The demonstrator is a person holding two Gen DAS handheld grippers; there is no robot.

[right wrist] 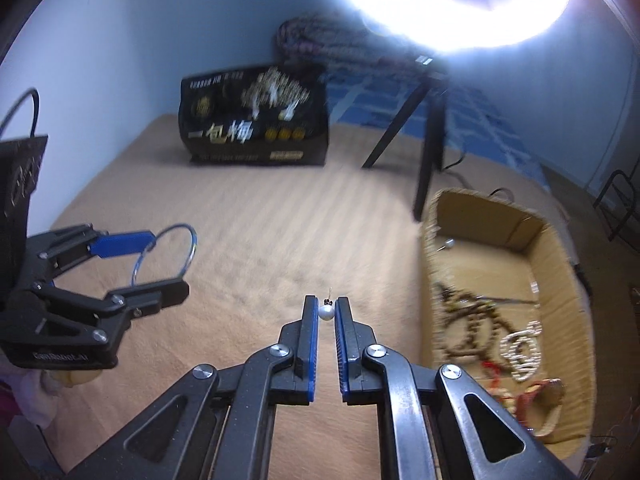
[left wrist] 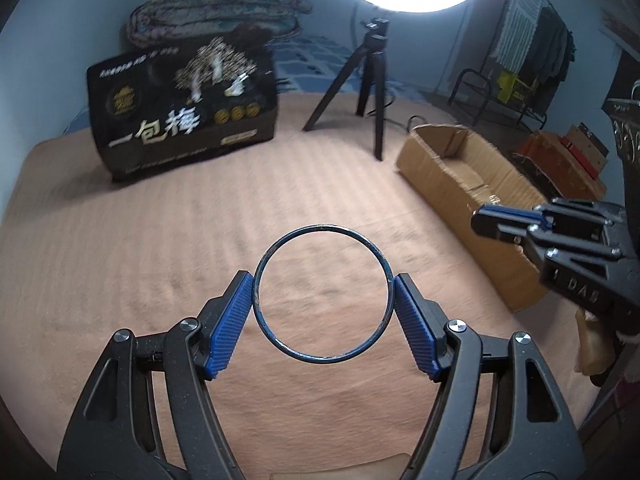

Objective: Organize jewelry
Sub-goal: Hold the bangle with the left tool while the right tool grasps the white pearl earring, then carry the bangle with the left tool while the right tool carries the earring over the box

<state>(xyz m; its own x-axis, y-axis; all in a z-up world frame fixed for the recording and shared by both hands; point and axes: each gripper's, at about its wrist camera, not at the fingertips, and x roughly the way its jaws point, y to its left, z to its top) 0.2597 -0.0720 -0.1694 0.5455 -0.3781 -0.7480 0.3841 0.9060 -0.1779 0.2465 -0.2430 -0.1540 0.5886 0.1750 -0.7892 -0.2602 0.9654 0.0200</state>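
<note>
Blue-walled room, tan bedspread (left wrist: 160, 260), ring light overhead. Your left gripper (left wrist: 323, 309) pinches thin blue bangle (left wrist: 322, 232) across its width: stiff, light, likely slippery. Right gripper (right wrist: 327, 312) nips pearl earring (right wrist: 325, 313) at fingertips; tiny, grip pearl. Cardboard box (right wrist: 560, 280) near bed's right edge holds other pieces.

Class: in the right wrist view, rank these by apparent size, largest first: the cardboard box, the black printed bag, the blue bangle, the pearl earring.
1. cardboard box, though it is nearer the camera
2. black printed bag
3. blue bangle
4. pearl earring

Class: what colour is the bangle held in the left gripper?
Dark blue bangle, clearest in the left wrist view.
</note>
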